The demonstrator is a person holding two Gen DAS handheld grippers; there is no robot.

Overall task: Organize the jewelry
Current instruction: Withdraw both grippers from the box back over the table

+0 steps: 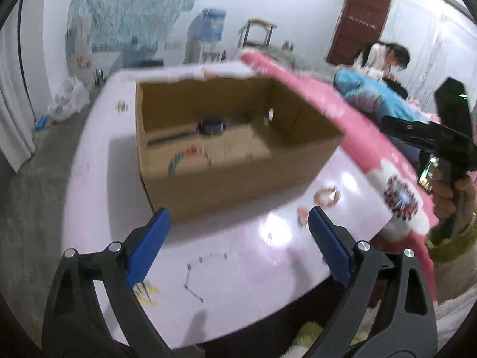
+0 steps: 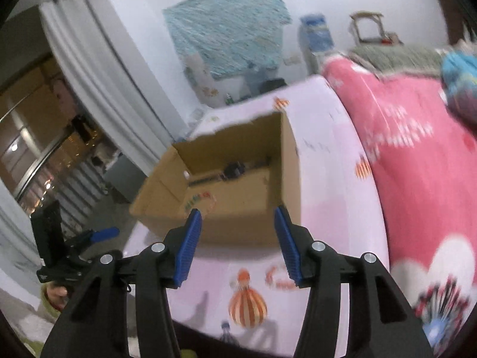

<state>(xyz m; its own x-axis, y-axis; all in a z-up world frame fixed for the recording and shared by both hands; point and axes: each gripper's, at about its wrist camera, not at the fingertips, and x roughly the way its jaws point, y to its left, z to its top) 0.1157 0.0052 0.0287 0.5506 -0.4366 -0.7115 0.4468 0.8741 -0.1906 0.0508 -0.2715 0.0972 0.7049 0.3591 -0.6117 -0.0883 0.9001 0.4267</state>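
An open cardboard box (image 1: 238, 185) stands on a lilac table cover (image 1: 238, 268). In it lie a dark round band (image 1: 211, 124) and a colourful bead bracelet (image 1: 184, 158); both show again in the right wrist view, the band (image 2: 234, 169) and the beads (image 2: 199, 198). A red-and-white bead ring (image 1: 326, 197) lies on the cover in front of the box, close under my right gripper's right finger (image 2: 277, 276). My left gripper (image 1: 238, 211) is open wide before the box's near wall, holding nothing. My right gripper (image 2: 237, 211) is open and holds nothing too.
A pink quilt (image 1: 342, 113) borders the table on the right. A person (image 1: 384, 56) sits beyond it. The cover bears printed balloons (image 2: 247, 307). Curtains (image 2: 98, 68) and a dark window are on the left; a water dispenser (image 1: 210, 34) stands at the far wall.
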